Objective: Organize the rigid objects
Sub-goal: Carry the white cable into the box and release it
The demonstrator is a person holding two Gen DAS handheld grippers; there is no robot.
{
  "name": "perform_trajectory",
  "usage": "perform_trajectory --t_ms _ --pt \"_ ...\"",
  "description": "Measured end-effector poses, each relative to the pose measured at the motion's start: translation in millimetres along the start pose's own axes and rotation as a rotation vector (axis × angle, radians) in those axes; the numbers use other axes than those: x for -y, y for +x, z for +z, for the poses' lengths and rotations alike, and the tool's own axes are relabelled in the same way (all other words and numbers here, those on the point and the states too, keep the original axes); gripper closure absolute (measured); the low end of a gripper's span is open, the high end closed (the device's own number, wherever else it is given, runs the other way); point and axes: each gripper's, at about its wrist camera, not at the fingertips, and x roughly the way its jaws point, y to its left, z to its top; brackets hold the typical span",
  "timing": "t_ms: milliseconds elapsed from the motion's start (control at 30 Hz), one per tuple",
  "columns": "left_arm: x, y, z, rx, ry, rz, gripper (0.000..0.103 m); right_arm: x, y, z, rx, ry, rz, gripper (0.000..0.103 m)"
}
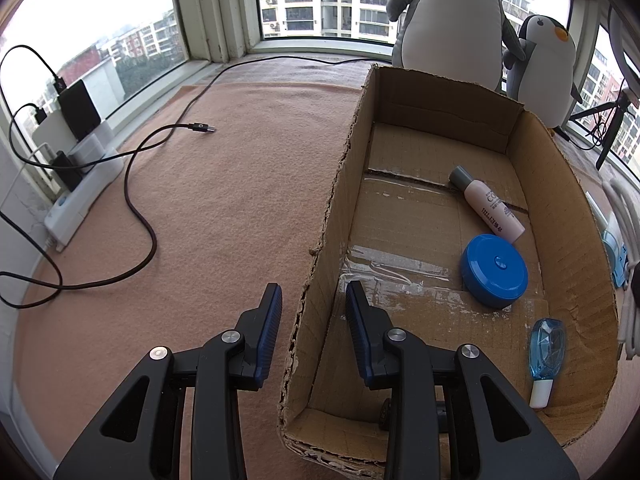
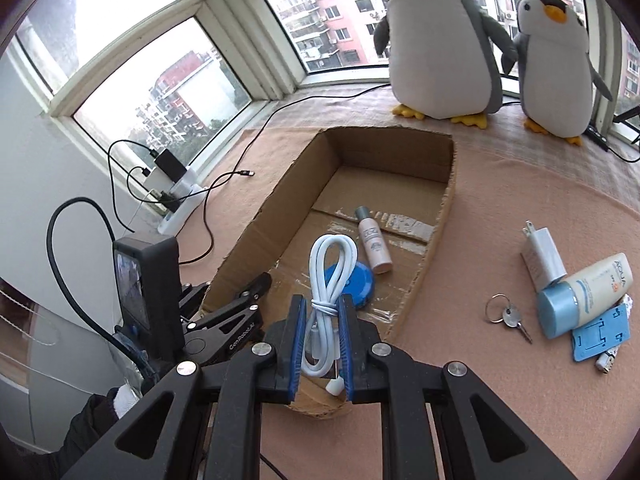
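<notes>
Left wrist view: the left gripper [image 1: 314, 312] clamps the near left wall of the cardboard box [image 1: 560, 184], pitched steeply downward; inside lie a pink bottle [image 1: 490, 204], a blue round tin [image 1: 494, 270] and a clear blue dispenser [image 1: 545, 354].

Right wrist view: the right gripper [image 2: 322, 326], angled down above the box's near end, pinches a bundled white cable [image 2: 326, 276]. Its free loop may snag the box wall, or slip out if the pinch is shallow.
</notes>
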Motion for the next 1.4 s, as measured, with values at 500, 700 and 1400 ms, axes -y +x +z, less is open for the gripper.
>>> perform_trajectory --t_ms 500,700,1400 --pt "-0.3 0.1 0.0 0.0 0.0 0.0 0.072 -20.2 31.3 -14.6 -0.072 -0.059 0.002 0.088" --pt "-0.3 -0.3 -0.1 0.001 0.001 0.002 0.072 -21.9 30.7 -13.3 -0.069 -0.07 0.008 0.081" --pt "0.2 -0.8 -0.6 0.001 0.003 0.003 0.072 28.9 -8.4 -21.2 0.023 0.034 -0.04 0.048"
